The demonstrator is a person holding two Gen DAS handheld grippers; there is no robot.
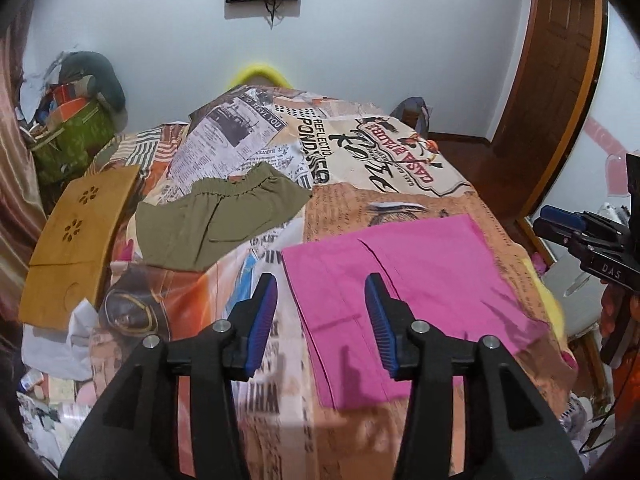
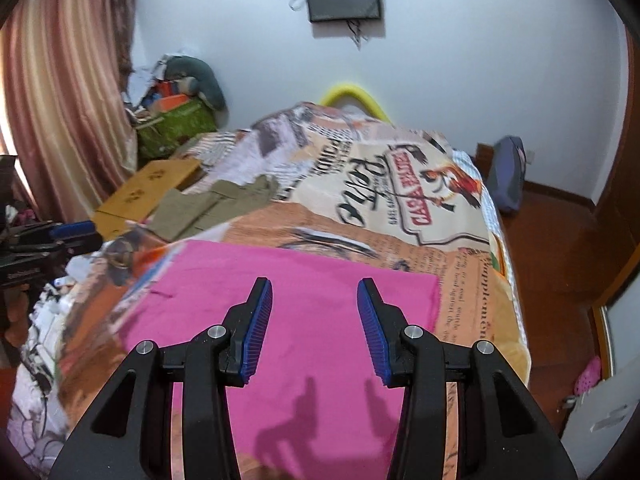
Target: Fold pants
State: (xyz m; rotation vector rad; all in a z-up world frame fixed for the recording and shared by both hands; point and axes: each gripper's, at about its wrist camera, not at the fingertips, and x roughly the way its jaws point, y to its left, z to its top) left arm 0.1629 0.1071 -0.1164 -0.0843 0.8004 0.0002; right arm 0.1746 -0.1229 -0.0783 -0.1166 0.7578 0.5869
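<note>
Fingers [image 1: 266, 312] of the left gripper [image 1: 322, 316] stand wide apart with nothing between them, hanging above the bed [image 1: 400, 160] over the near left edge of the pink pants [image 1: 404, 276]; one finger sits over the printed bedspread, the other over the pink cloth. Both fingers of the right gripper [image 2: 315, 320] are likewise spread wide and hold nothing, and the pink pants [image 2: 304, 280] lie flat right under and ahead of them, their shadows falling on the cloth. Olive shorts [image 1: 216, 216] lie further back to the left, apart from the pink pair, beside a yellow-brown board [image 1: 76, 240].
</note>
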